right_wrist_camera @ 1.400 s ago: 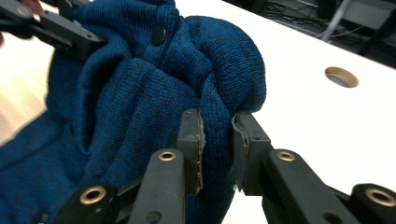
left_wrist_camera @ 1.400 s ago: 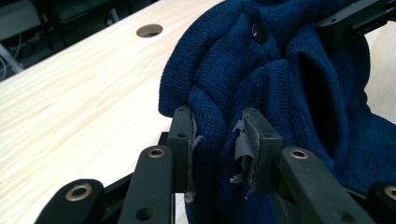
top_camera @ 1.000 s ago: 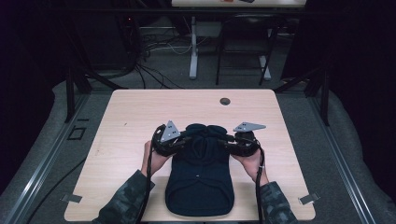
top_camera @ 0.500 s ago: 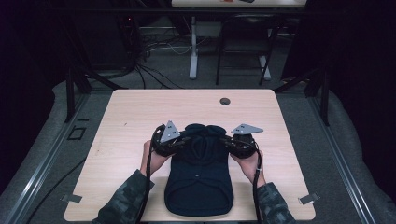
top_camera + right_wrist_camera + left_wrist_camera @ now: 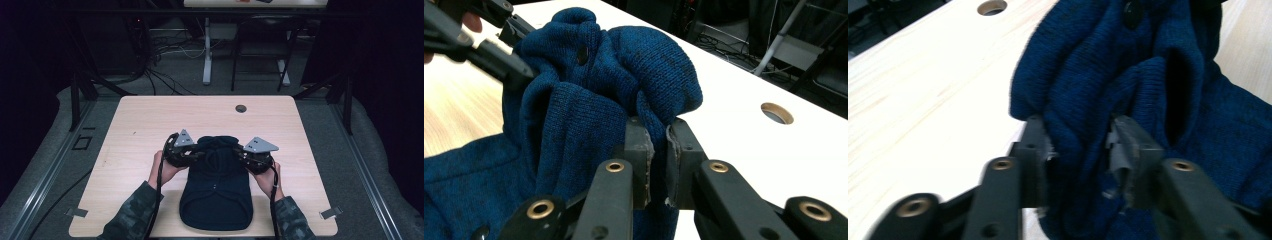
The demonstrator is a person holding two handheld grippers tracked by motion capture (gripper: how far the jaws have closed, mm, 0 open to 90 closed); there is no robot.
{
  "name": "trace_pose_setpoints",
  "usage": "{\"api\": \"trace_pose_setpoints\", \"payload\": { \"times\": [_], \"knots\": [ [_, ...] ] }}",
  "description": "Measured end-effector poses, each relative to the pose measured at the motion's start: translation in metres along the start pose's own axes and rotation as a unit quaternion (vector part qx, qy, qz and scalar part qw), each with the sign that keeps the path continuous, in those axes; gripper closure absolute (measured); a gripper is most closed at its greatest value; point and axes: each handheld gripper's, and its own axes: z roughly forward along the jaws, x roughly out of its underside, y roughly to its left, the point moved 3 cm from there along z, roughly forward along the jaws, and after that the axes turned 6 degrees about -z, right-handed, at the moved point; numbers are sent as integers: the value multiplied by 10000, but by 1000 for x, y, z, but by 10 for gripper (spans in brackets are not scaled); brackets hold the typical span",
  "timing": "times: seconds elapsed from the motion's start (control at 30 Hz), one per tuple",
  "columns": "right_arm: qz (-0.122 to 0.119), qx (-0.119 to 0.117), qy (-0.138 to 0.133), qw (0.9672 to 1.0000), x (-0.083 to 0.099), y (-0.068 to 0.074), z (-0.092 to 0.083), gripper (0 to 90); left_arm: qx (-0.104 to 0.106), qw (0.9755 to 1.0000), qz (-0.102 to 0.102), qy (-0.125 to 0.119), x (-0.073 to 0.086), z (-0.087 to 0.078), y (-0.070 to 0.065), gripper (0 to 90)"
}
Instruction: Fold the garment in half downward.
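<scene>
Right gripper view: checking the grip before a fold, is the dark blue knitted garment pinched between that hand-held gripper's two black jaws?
Yes, a fold of the dark blue knitted garment sits squeezed between the nearly closed pads of the right hand-held gripper.

Dark room, grey floor [image 5: 60, 150], pale wooden table [image 5: 150, 120].

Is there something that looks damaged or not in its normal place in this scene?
The pads of the right claw look chipped and ragged at their edges. The blue knitted garment lies flat at its near end, but its far end is bunched up where both claws pinch it. Nothing else stands out.
</scene>
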Motion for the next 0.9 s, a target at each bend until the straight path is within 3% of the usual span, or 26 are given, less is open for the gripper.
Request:
{"api": "trace_pose_setpoints", "payload": {
  "times": [0.1,0.2,0.23,0.3,0.4,0.43,0.47,0.53,0.57,0.63,0.67,0.8,0.83,0.9],
  "knots": [
    [-53,-110,-7,9999,0,-2,-3,806,-75,9997,55,-225,-2,-5,0,699],
    [108,-376,66,9992,0,-7,-5,771,-228,9983,191,-491,-4,-11,-3,725],
    [261,-517,113,9983,0,-10,-7,722,-264,9978,236,-557,-5,-12,-4,730],
    [367,-569,146,9976,1,-12,-7,702,-309,9971,329,-614,-6,-13,-6,731],
    [627,-703,342,9950,5,-14,-1,531,-316,9965,419,-657,-6,-14,-9,733],
    [627,-703,342,9950,5,-14,-1,531,-300,9965,447,-645,-6,-13,-9,733],
    [729,-713,423,9939,6,-15,1,462,-289,9964,479,-637,-6,-13,-10,733],
    [915,-638,524,9924,10,-16,6,418,-288,9961,500,-663,-7,-14,-11,733],
    [1041,-651,584,9907,13,-18,8,370,-291,9958,535,-685,-7,-15,-11,733],
    [1355,-739,603,9862,17,-20,12,354,-272,9950,599,-750,-8,-16,-12,733],
    [1440,-883,631,9836,20,-21,14,340,-283,9948,630,-753,-8,-16,-12,732],
    [1415,-974,666,9829,22,-18,16,483,-315,9937,739,-785,-8,-17,-13,732],
    [1266,-869,621,9862,20,-16,15,607,-328,9934,754,-797,-8,-17,-13,731],
    [1080,-719,586,9898,18,-14,12,714,-318,9938,735,-774,-8,-17,-13,729]
  ]
}}
